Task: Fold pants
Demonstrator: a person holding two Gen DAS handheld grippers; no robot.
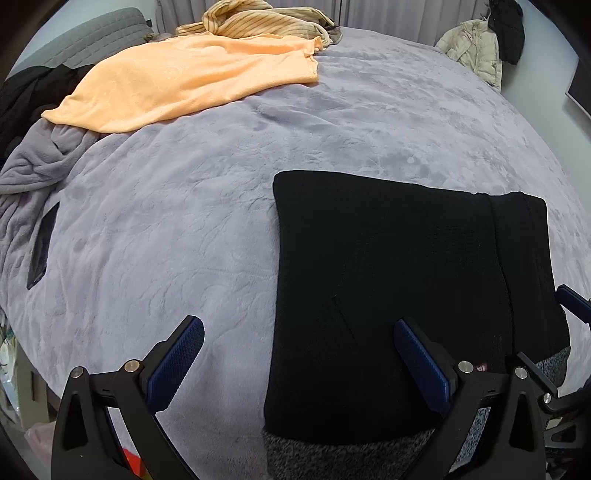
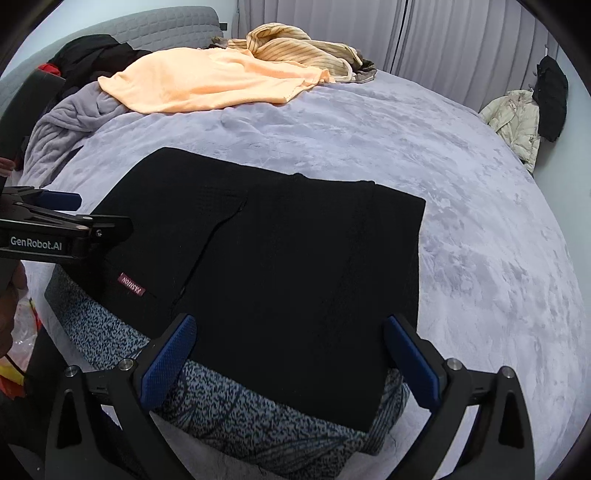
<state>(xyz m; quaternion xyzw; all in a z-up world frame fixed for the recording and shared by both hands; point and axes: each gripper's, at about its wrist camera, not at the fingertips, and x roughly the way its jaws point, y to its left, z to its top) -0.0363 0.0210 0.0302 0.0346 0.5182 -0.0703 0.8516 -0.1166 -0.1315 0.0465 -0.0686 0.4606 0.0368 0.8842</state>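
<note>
Your left gripper [image 1: 299,360] stands wide open with nothing between its blue pads [image 1: 177,363] — one pad hangs over bare blanket, the other over the near edge of the black pants [image 1: 399,295]. Your right gripper [image 2: 290,360] is spread just as wide and also holds nothing; both of its pads sit above the pants' near edge, where the black cloth meets a speckled grey garment [image 2: 229,410] lying underneath.

In the right wrist view the left gripper's dark body, marked GenRobot.AI, shows at 9 o'clock, beside the pants' left edge. In the left wrist view a blue finger of the right gripper peeks in at 3 o'clock.

The pants [image 2: 280,266] lie folded into a flat, roughly square block on the lavender blanket [image 2: 480,229], with a small red label [image 2: 129,286] near their left front corner.

Farther out, at 11 to 12 o'clock, an orange cloth [image 1: 192,77] is spread on the blanket, and a striped beige garment [image 1: 258,20] is bunched just behind it. A cream jacket [image 2: 515,122] hangs at 2 o'clock beside a dark one [image 2: 552,98], against pale curtains [image 2: 443,33].
</note>
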